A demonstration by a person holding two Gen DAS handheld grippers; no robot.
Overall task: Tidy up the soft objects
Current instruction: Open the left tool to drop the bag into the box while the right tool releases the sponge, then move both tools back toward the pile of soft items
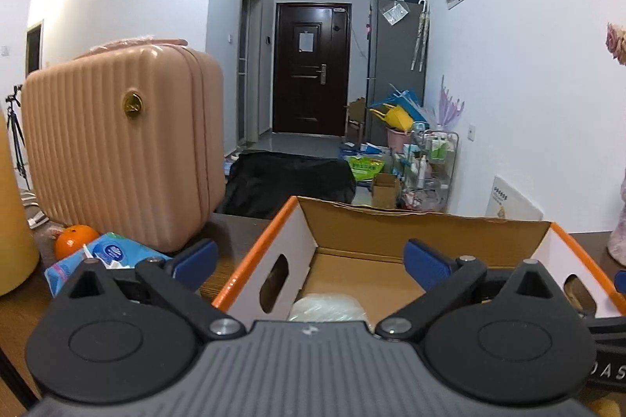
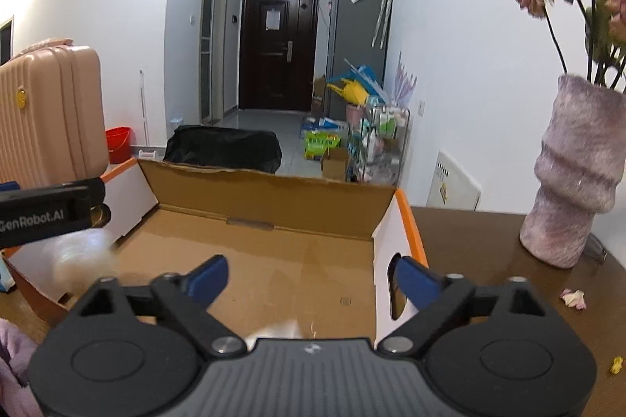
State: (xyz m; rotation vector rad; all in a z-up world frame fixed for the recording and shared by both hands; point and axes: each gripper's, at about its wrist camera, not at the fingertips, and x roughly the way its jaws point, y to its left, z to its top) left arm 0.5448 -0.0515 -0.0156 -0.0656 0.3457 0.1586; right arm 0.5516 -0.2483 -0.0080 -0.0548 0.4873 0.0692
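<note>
1. Box [image 2: 274, 205]: open cardboard, orange rim, white sides with oval hand-holes, on a dark wood table [image 2: 489, 260].
2. Inside the box: a pale, translucent soft bundle [image 1: 328, 307] lies on the floor at the near left end, just below the left gripper [image 1: 309, 260]. In the right view it shows as a blurred whitish mass. A second pale scrap [image 2: 277, 333] peeks out at the near edge under the right gripper [image 2: 313, 278]; cannot tell what it is.
3. Left gripper: released, blue pads wide apart, nothing between them. 1 finger sits outside the box's left wall, the other over the interior.
4. Right gripper: released, pads wide apart, empty. Its right finger is near the right wall's hand-hole.
5. Rest of the box floor is bare, with open room toward the far wall.
6. Left of the box: pink case [image 1: 121, 143], wipes pack [image 1: 105, 254], orange [image 1: 72, 239]; tight on that side.
7. Right of the box: vase [image 2: 575, 178] with dried flowers, well apart; petals [image 2: 573, 297] on the tabletop.
</note>
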